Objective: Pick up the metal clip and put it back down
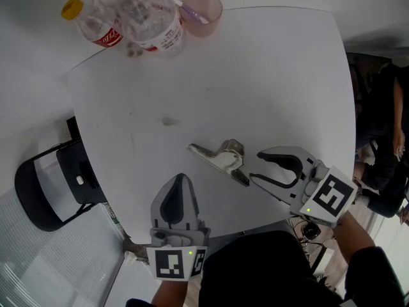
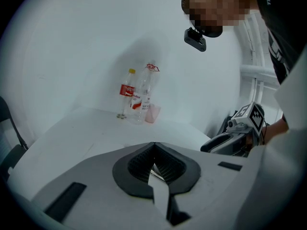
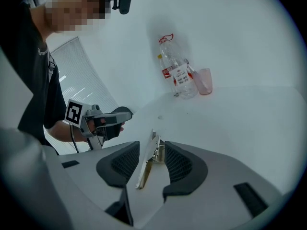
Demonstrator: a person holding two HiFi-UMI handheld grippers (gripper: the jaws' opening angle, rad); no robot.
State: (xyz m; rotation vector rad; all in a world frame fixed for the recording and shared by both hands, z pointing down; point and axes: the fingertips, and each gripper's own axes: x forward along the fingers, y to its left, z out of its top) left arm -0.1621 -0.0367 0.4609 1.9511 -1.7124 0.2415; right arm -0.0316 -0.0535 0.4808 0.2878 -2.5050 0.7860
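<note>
Beyond the metal clip [image 1: 223,160], bottles [image 1: 153,25] and a pink cup [image 1: 203,15] stand clustered.

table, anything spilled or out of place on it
Nothing stands out: the metal clip lies near the front edge, the bottles and pink cup stand at the back, nothing spilled. Only a faint smudge marks the tabletop.

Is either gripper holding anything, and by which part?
Nothing is held. The clip lies on the table, the right gripper open beside it, the left gripper shut on nothing.
</note>
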